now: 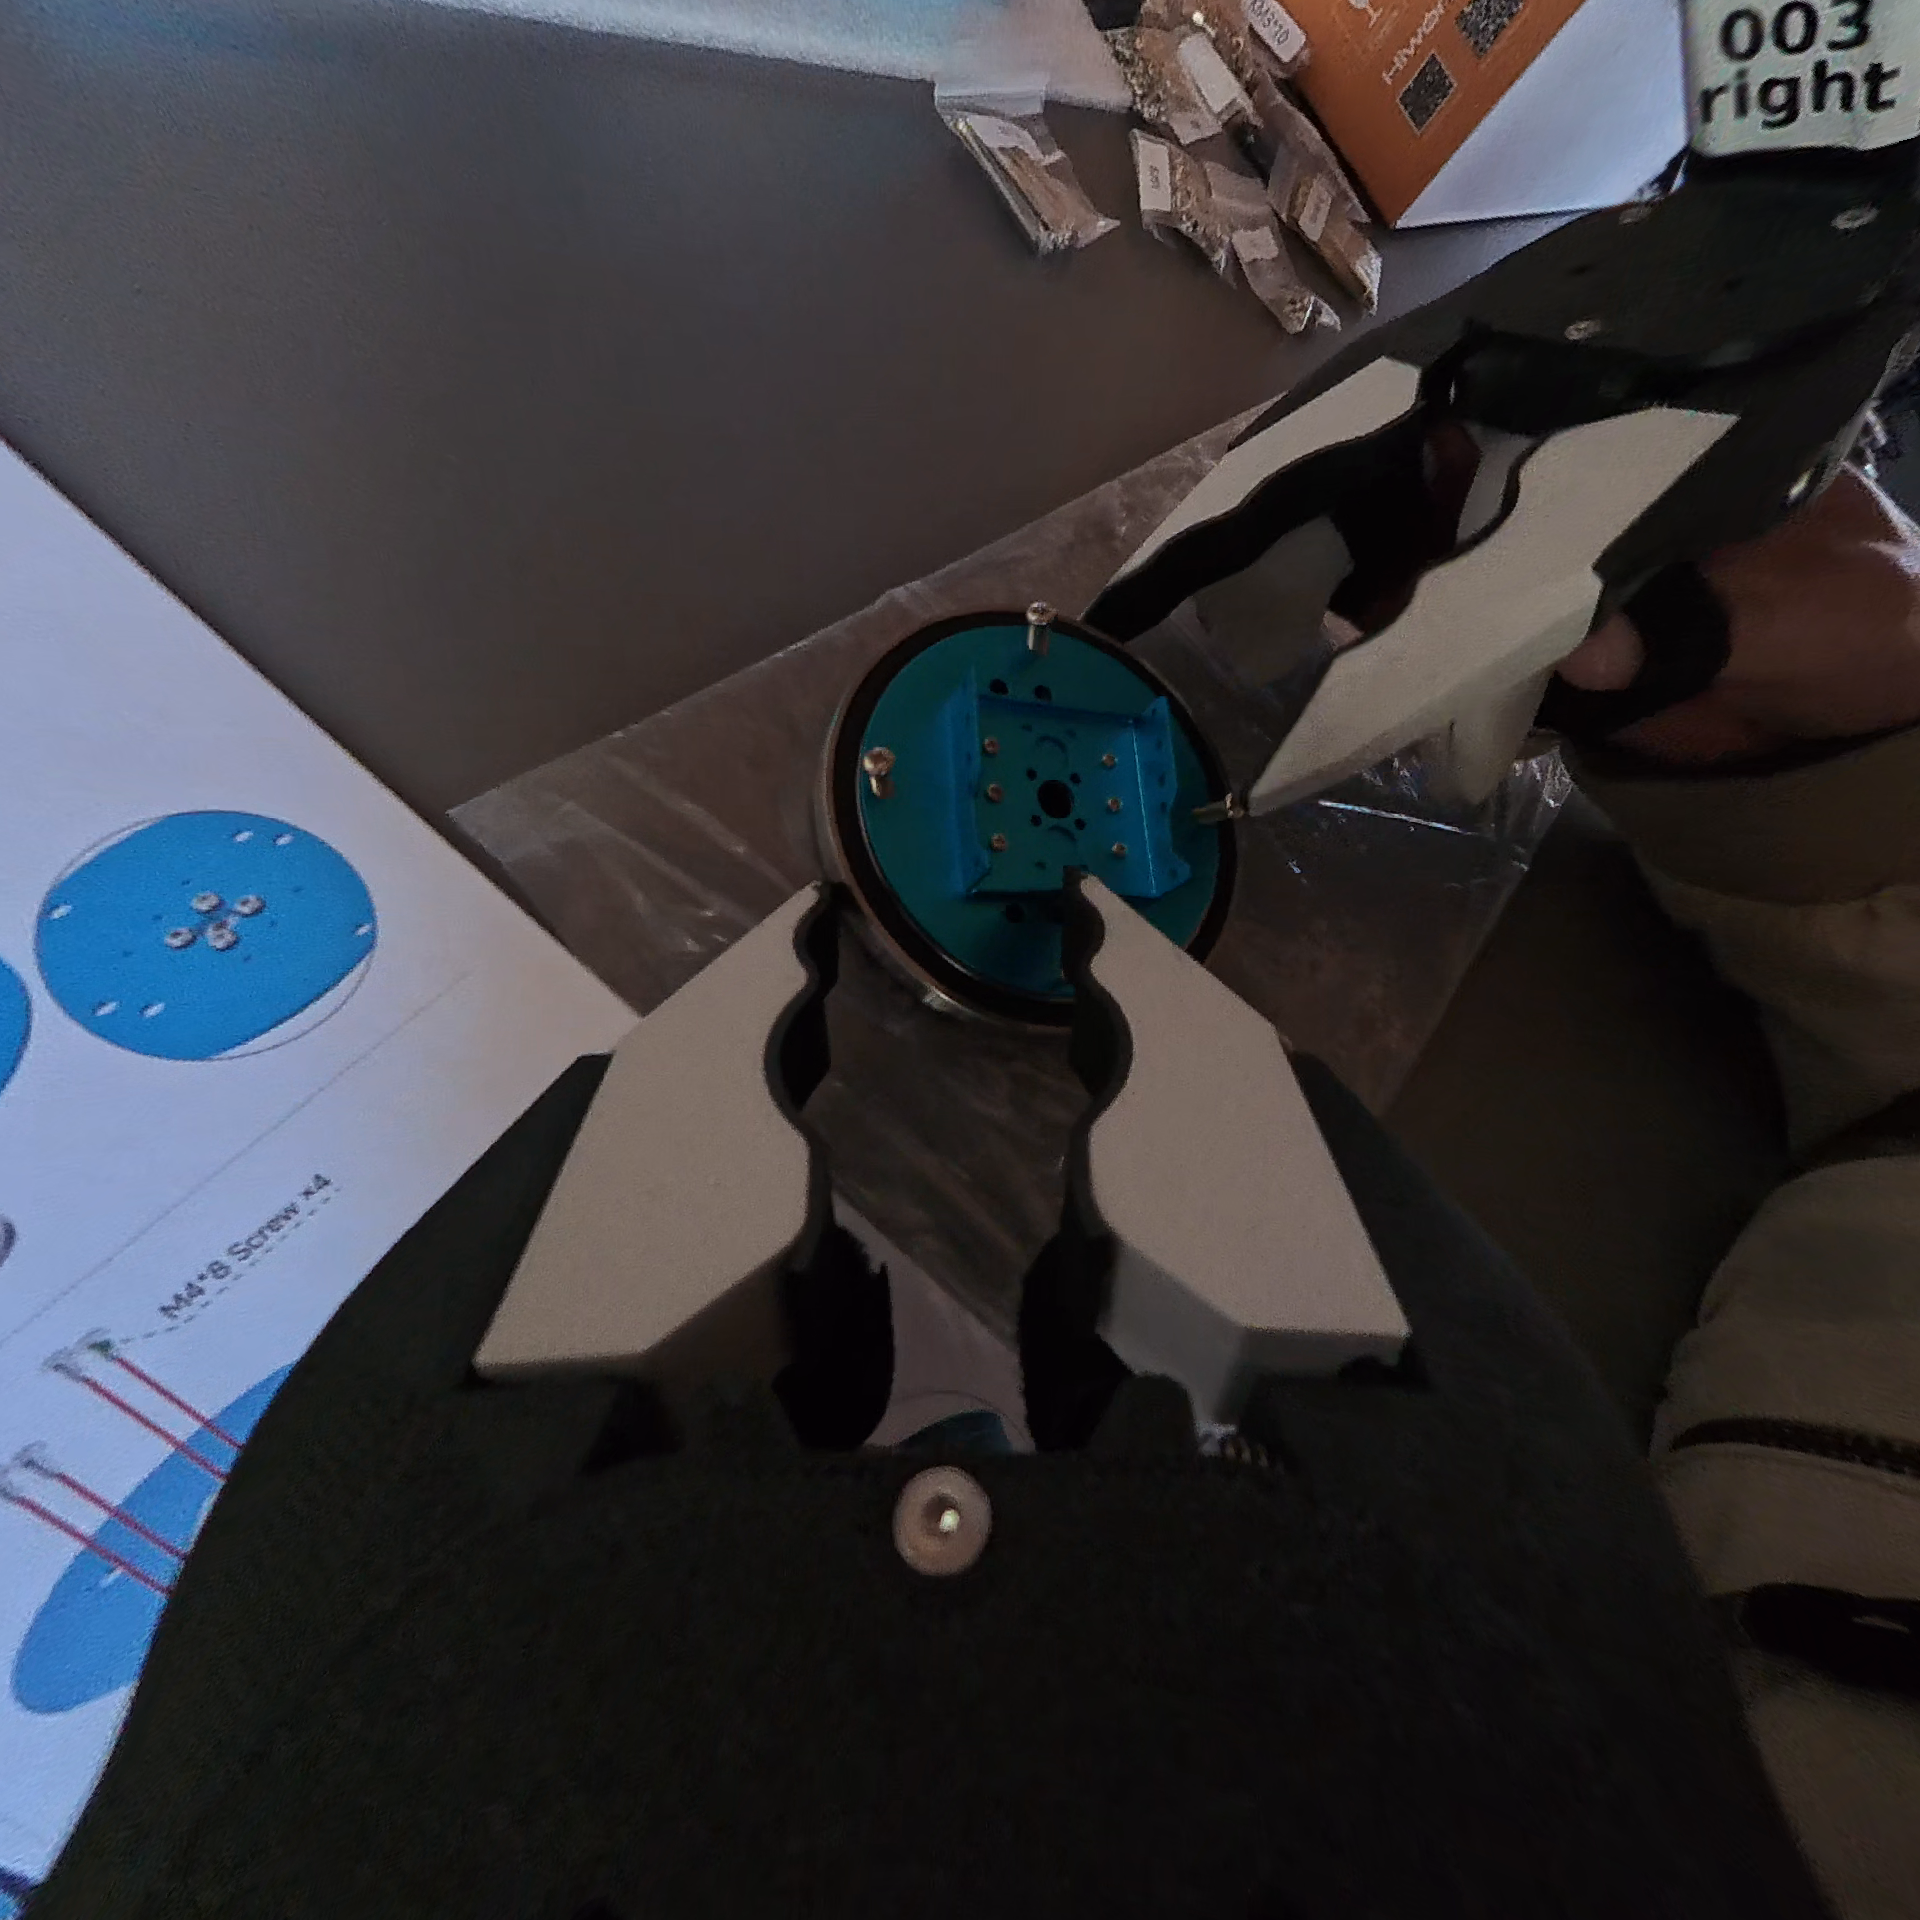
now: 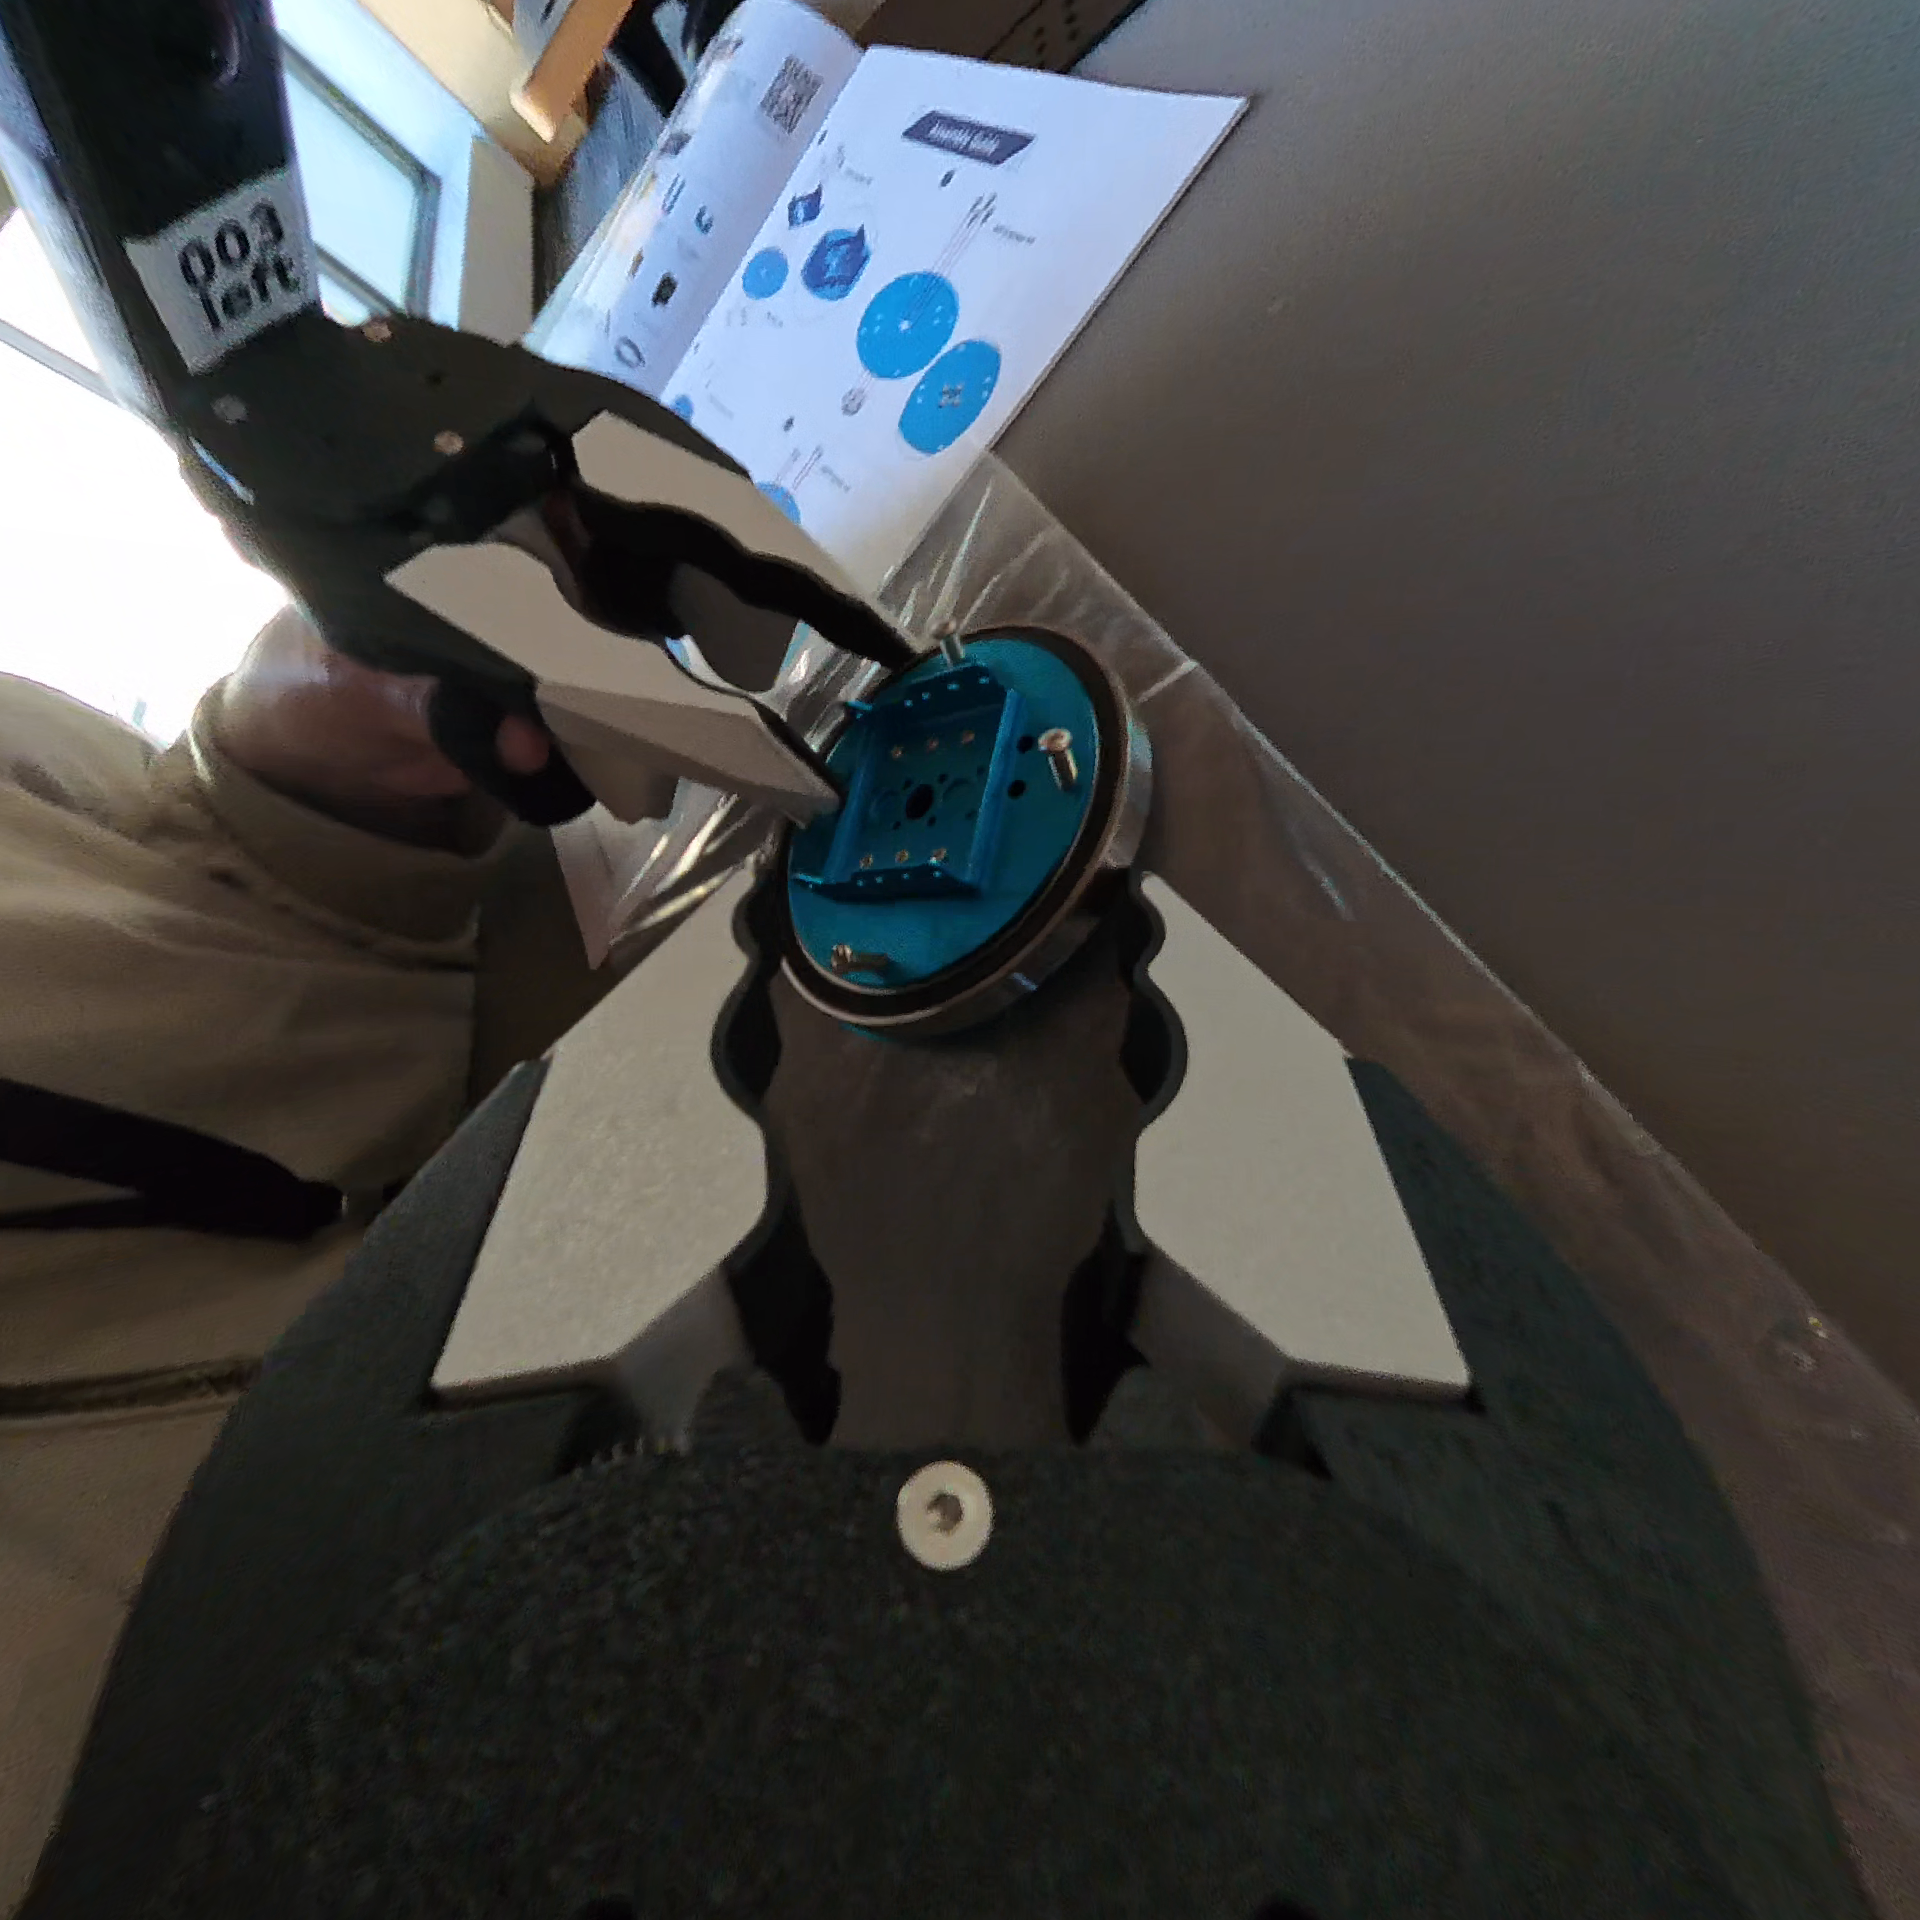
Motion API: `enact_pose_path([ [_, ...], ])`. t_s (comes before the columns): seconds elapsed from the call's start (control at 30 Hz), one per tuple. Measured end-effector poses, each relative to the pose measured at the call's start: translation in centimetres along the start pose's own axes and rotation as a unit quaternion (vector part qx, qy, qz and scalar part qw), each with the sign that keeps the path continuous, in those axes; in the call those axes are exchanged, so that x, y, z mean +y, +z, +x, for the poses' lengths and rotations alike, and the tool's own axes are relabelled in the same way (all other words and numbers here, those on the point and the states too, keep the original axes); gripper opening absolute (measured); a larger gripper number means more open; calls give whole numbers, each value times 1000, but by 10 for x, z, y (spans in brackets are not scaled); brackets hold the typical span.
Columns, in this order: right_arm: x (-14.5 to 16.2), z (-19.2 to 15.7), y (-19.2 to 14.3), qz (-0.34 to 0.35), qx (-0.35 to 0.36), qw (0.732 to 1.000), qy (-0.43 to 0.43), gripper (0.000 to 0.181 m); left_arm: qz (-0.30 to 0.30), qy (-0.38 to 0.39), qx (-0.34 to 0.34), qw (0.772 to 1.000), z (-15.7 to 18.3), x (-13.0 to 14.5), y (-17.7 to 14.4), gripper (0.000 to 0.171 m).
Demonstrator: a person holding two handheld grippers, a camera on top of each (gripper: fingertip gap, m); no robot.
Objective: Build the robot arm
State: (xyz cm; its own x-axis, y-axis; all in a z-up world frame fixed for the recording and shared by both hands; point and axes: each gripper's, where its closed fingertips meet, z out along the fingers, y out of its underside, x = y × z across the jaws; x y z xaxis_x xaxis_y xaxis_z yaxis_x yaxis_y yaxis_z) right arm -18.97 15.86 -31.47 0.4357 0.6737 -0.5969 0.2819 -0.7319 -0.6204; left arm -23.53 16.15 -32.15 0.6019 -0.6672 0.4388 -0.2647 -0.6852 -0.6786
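Observation:
A teal round disc (image 1: 914, 831) with a black and metal ring around it carries a blue square bracket (image 1: 1060, 800). It lies tilted on a clear plastic bag (image 1: 707, 821). My left gripper (image 1: 951, 888) is shut on the disc, one fingertip outside the rim and the other at the bracket's edge; it also shows in the right wrist view (image 2: 871, 727). Two screws (image 1: 1039, 625) stand in the disc. My right gripper (image 2: 940, 920) is open, its tips on either side of the disc's (image 2: 997, 904) rim. One tip touches a third, tilted screw (image 1: 1218, 810).
A white instruction sheet (image 1: 208, 727) with blue disc drawings lies left on the grey table (image 1: 520, 364). Several small bags of hardware (image 1: 1226, 208) and an orange box (image 1: 1434, 94) are at the far edge. A person's hand and beige sleeve (image 1: 1766, 644) are on the right.

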Motion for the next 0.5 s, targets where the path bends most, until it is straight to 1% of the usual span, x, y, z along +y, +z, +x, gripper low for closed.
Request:
enact_pose_path([
  [0.1,-5,2,1,21,-16,998,57,60,3,-4,-1,1000,0,-1,0,43],
  [0.2,-9,6,2,31,-25,992,117,50,6,-9,6,1000,3,-1,2,43],
  [0.23,-8,9,3,28,-19,992,118,43,6,-10,10,1000,5,-1,4,42],
  [0.27,-8,11,5,27,-11,993,111,35,5,-8,11,1000,6,0,5,37],
  [0.3,-6,11,6,22,-7,994,106,31,1,-5,14,1000,9,1,6,36],
  [0.4,-4,12,9,12,1,996,93,28,0,4,7,1000,11,0,9,36],
  [0.5,-4,9,8,7,-11,996,85,32,0,6,7,1000,11,0,9,36],
])
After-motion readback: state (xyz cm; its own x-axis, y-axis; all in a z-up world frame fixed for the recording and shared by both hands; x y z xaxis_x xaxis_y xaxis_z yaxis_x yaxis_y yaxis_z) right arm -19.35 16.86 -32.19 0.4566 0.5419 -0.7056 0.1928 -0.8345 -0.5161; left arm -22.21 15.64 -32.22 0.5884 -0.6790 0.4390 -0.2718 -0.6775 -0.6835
